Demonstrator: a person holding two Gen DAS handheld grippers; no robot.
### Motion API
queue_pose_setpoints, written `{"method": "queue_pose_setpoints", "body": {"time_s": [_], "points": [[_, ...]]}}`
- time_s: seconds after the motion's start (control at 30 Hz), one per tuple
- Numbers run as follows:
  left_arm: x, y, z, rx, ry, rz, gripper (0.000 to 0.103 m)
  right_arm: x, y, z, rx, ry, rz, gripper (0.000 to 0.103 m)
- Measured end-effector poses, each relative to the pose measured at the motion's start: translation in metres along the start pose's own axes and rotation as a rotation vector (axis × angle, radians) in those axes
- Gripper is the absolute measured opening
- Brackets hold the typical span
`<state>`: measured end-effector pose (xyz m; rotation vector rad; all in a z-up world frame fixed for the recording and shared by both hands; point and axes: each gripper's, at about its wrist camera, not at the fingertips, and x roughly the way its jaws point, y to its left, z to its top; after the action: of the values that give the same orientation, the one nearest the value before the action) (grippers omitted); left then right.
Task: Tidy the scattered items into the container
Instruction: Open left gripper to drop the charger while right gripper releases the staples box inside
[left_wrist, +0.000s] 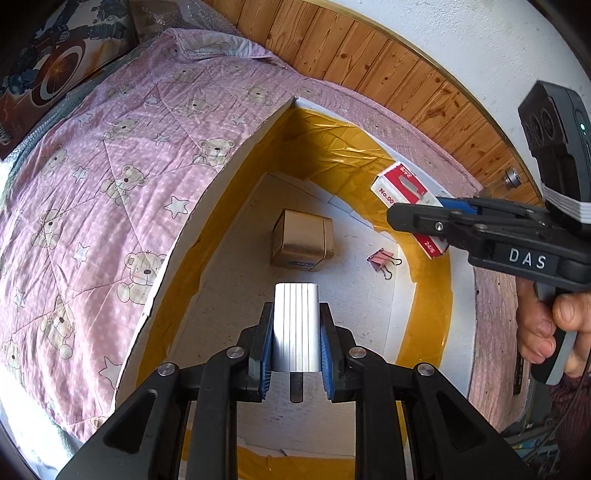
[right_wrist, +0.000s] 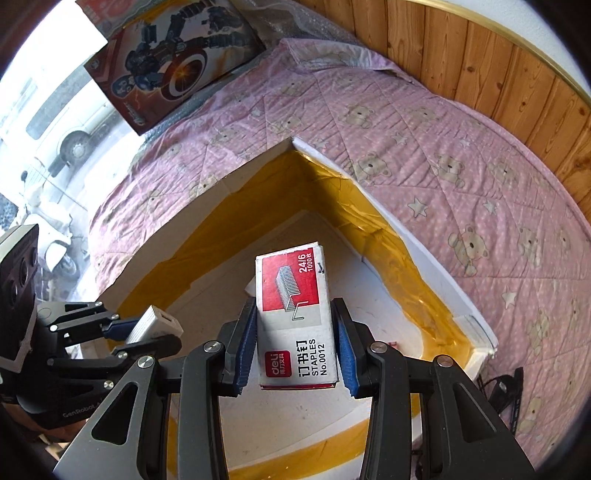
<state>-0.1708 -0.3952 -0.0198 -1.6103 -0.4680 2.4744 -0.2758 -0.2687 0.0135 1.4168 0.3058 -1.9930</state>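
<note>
Left wrist view: at lower centre, the left gripper (left_wrist: 297, 343) has its blue-padded fingers (left_wrist: 263, 354) closed on a ribbed silver block (left_wrist: 295, 325), held above the floor of an open white box (left_wrist: 236, 162) lined with yellow tape. The box rests on a bed under a pink bear-print quilt (left_wrist: 110, 166). On the box floor, a small brown carton (left_wrist: 303, 240) sits at centre and a pink binder clip (left_wrist: 382, 260) lies to its right; bare floor separates them. At right, the right gripper (left_wrist: 417, 214), held by a hand (left_wrist: 550, 325), grips a red-and-white staples box (left_wrist: 410, 195) over the box's right wall. Wood panelling (left_wrist: 369, 48) curves along the top.

Right wrist view: at centre, the right gripper (right_wrist: 295, 343) clamps the staples box (right_wrist: 295, 314) by its long sides, over the box interior. The box's far corner (right_wrist: 293, 142) points toward the top of the frame. At lower left, the left gripper (right_wrist: 147, 328) holds the silver block (right_wrist: 151, 326) above the box's left wall. A superhero picture (right_wrist: 173, 55) leans at upper left.
</note>
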Motion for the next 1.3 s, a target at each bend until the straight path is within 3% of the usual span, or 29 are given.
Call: {"method": "queue_pose_setpoints", "body": {"time_s": [0.33,0.6,0.93,1.3], "points": [[0.017,0.013,0.008,-0.010,0.061,0.008,0.022,0.054,0.003,0.031,-0.070,0.103,-0.038,0.042],[0.028,0.008,0.022,0.012,0.093,0.032,0.024,0.072,0.003,0.041,-0.090,0.116,-0.078,0.044],[0.014,0.009,0.017,0.015,0.077,0.038,0.030,0.053,-0.001,0.037,-0.054,0.086,-0.087,0.047],[-0.007,-0.001,-0.001,0.023,0.046,0.055,0.033,0.022,-0.002,0.004,-0.028,0.084,-0.082,0.047]]}}
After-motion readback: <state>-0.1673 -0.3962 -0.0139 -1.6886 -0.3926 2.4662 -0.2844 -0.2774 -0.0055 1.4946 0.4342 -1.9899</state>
